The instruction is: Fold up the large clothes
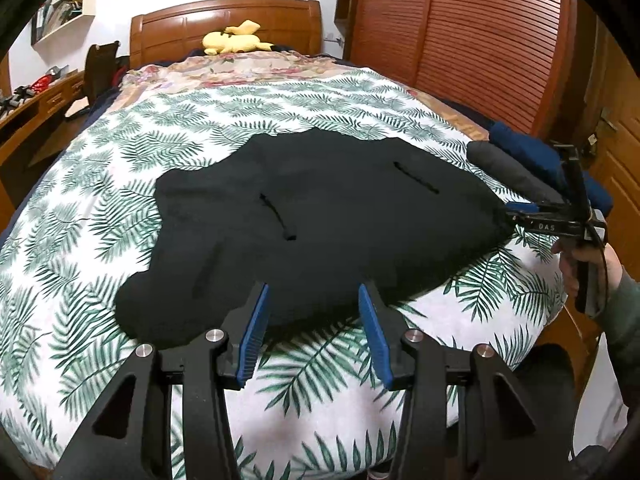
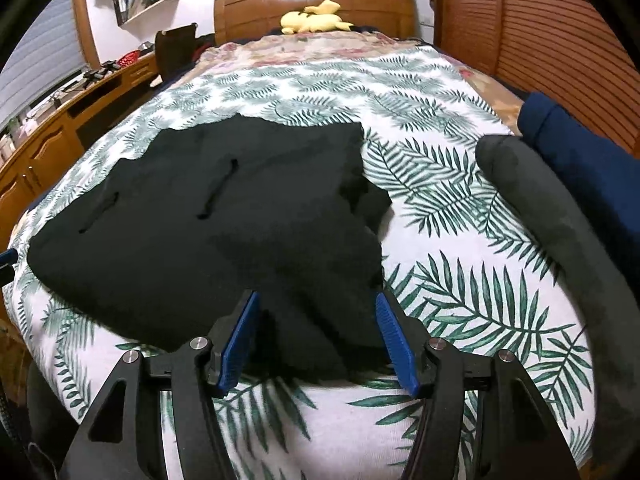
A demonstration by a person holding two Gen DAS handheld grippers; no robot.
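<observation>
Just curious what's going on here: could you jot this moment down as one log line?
step: folding | black garment: spread on bed | left claw: open, over near edge | right claw: open, garment corner between

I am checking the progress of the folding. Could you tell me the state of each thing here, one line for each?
black garment: partly folded, lying flat on the bed.
left gripper: open, above the garment's near edge.
right gripper: open, the garment's corner between its fingers.
grey garment: folded, beside the navy one.
navy garment: folded.
wardrobe door: closed.
</observation>
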